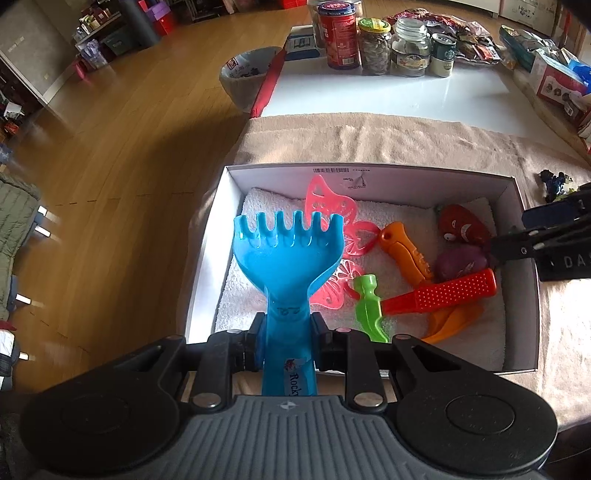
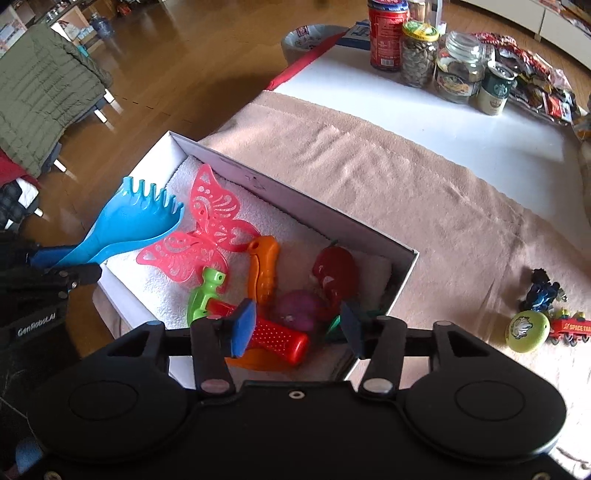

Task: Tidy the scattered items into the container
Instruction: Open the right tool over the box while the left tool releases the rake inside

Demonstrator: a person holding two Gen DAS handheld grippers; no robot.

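My left tool [image 1: 287, 341] grips the blue rake [image 1: 286, 266]; I should lower it into the box [image 1: 369, 170] before letting go. My right tool [image 2: 291, 325] hangs open, empty.

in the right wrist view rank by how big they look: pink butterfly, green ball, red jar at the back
1. pink butterfly
2. red jar, though it stands far back, so it may really be bigger
3. green ball
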